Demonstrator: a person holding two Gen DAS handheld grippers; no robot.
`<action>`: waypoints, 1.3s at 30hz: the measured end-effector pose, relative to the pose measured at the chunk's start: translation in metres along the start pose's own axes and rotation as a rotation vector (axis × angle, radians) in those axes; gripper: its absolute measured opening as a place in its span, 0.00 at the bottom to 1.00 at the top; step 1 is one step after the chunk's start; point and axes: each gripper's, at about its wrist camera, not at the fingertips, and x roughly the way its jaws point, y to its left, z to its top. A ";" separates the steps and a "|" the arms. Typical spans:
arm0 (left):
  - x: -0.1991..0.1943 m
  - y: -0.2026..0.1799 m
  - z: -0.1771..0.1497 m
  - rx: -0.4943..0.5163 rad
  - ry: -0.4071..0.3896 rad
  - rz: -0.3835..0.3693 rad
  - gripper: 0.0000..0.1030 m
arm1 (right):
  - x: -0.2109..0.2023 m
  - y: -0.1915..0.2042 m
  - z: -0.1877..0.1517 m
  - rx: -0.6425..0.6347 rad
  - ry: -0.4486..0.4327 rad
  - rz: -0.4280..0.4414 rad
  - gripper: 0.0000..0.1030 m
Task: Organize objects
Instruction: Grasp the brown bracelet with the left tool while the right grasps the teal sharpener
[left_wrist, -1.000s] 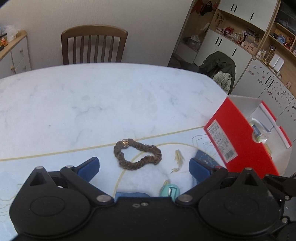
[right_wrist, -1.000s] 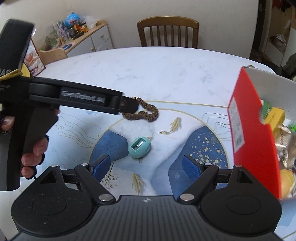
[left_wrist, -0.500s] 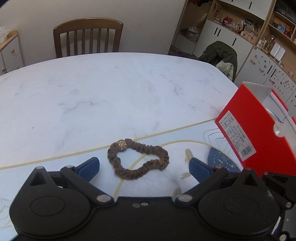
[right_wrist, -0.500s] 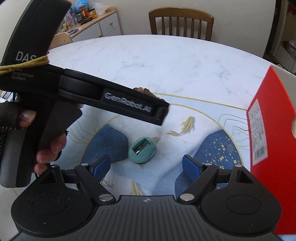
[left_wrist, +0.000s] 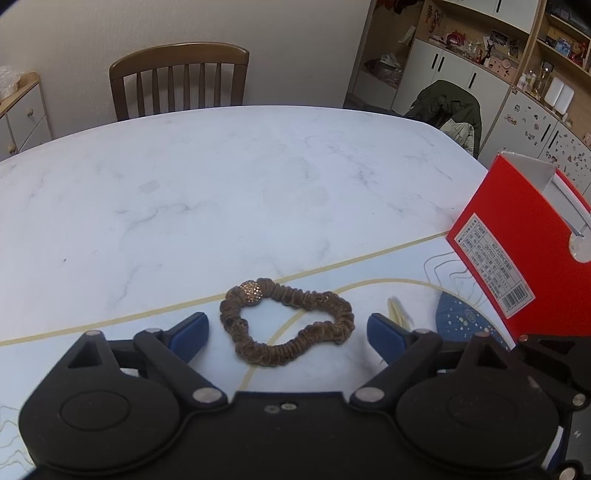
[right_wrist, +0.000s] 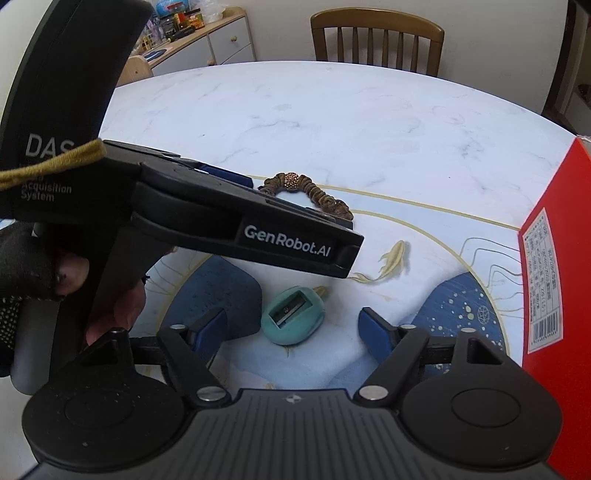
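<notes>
A brown hair scrunchie (left_wrist: 286, 325) with a gold bead lies on the printed mat, between the blue pads of my left gripper (left_wrist: 288, 332). Those jaws are closing, and the pads stand clear of the scrunchie on both sides. In the right wrist view a teal pencil sharpener (right_wrist: 293, 317) lies on the mat between the blue pads of my right gripper (right_wrist: 295, 332), whose jaws are also closing without touching it. The left gripper's black body crosses that view and hides most of the scrunchie (right_wrist: 314, 194).
A red cardboard box (left_wrist: 524, 254) stands open at the right of the mat, also seen as the red box (right_wrist: 554, 295) in the right wrist view. A gloved hand (right_wrist: 22, 273) holds the left handle. A wooden chair (left_wrist: 179, 77) stands behind the marble table (left_wrist: 221, 177).
Both grippers have come down and forward. The scrunchie now sits between the left pads, the sharpener between the right pads, and both pairs of pads have narrowed.
</notes>
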 end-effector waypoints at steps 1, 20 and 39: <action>0.000 -0.001 0.000 0.004 -0.001 0.002 0.85 | 0.001 0.000 0.000 -0.004 0.002 0.001 0.71; -0.005 -0.006 -0.005 0.014 -0.031 -0.016 0.37 | 0.005 0.007 -0.002 -0.052 0.004 -0.032 0.37; -0.027 -0.011 -0.010 -0.045 -0.025 -0.077 0.09 | -0.034 -0.007 -0.014 0.076 -0.027 -0.036 0.36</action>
